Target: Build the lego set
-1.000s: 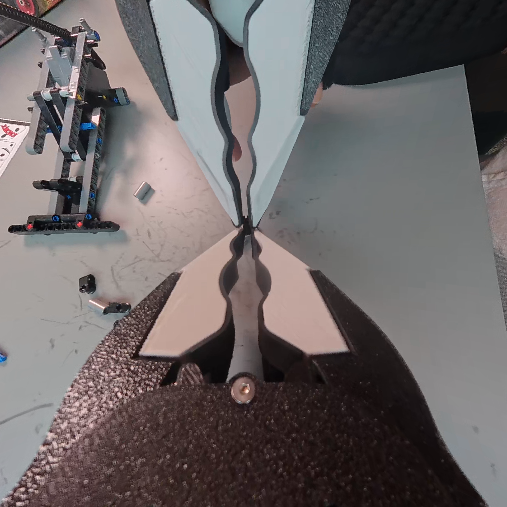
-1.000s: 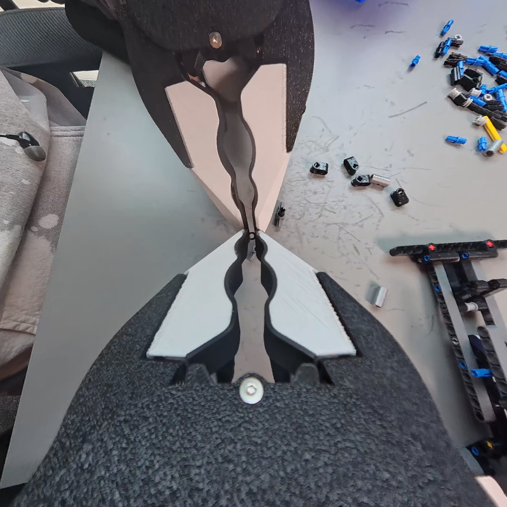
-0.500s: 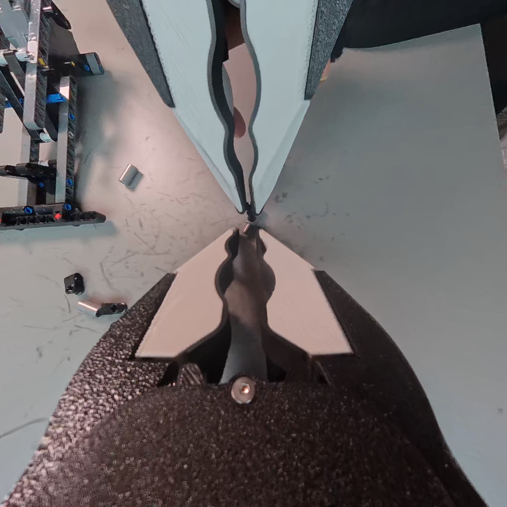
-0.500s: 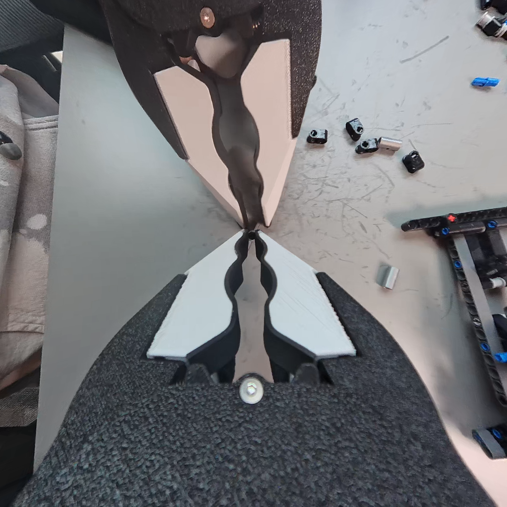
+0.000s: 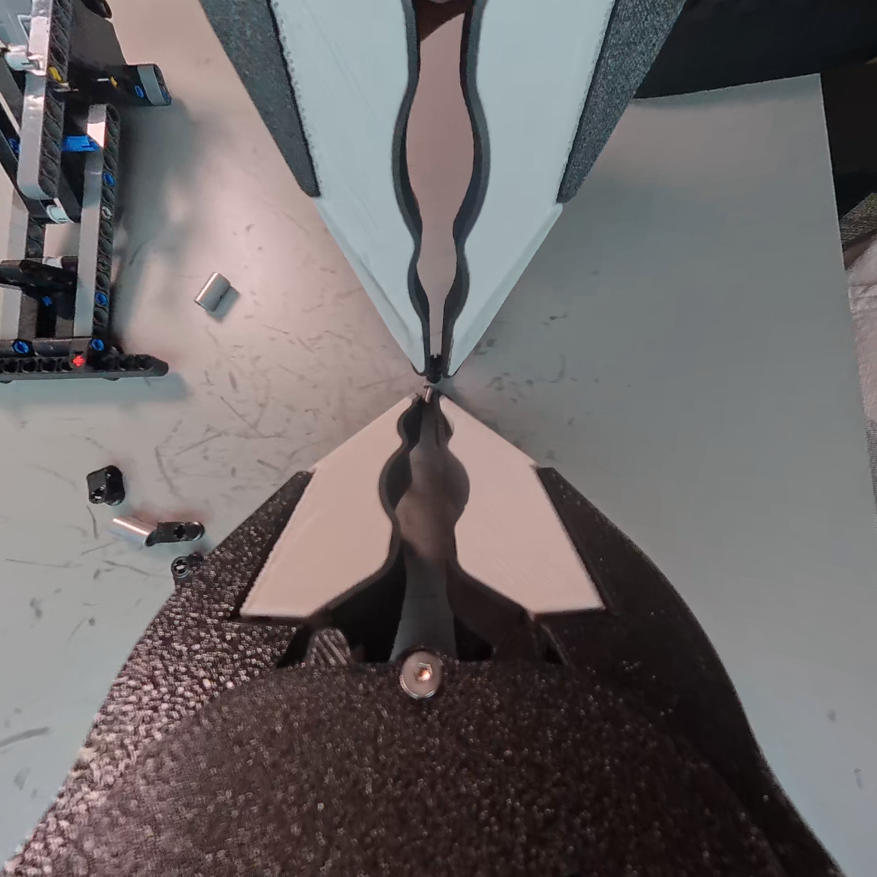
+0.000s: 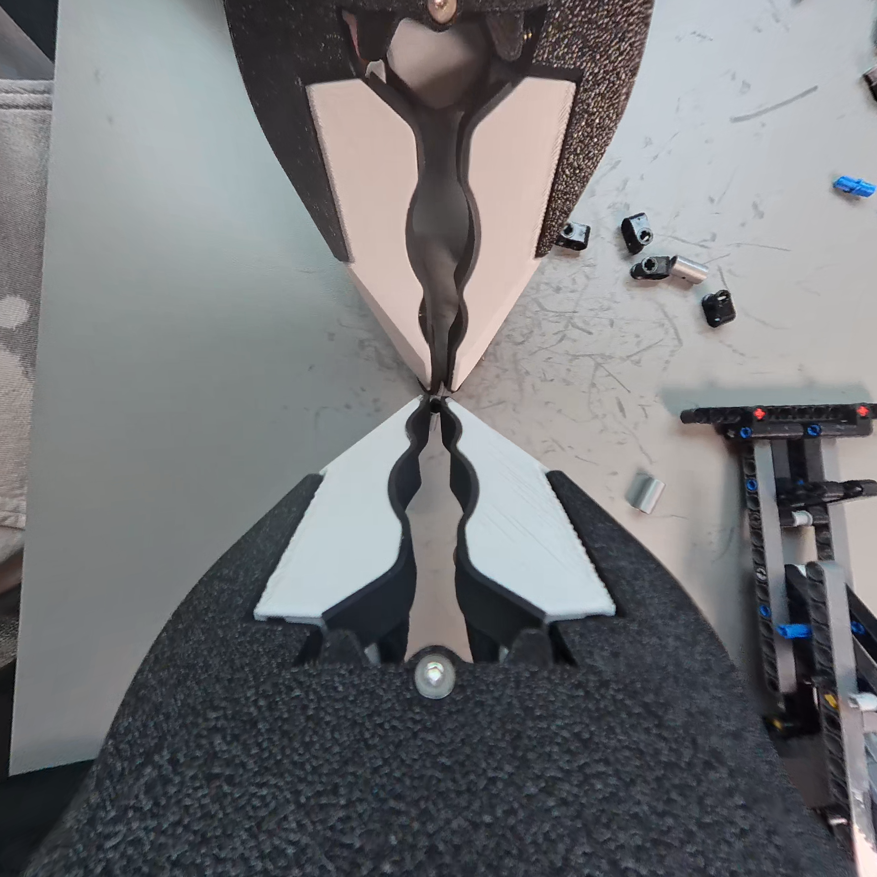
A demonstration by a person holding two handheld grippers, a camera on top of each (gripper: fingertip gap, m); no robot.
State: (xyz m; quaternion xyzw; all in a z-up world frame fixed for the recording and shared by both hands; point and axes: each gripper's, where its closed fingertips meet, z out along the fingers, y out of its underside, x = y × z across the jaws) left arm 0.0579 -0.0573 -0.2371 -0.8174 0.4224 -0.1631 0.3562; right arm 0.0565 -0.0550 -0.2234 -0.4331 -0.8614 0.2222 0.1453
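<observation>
You are bringing the two grippers tip to tip above the table (image 5: 664, 332). Your left gripper (image 5: 431, 397) is pinching a tiny grey pin (image 5: 427, 393) at its very tips, jaws nearly shut on it. Your right gripper (image 6: 435, 412) is gripping a small black piece (image 6: 435, 405), jaws just as narrow. Just past each pair of jaws, pin and piece are almost touching. Keep both squeezes firm, line the pin's axis with the hole, and push straight. Farther off to the side of the jaws, the half-built frame (image 6: 778, 479) is waiting, loose connectors (image 6: 638, 232) lying near it.
</observation>
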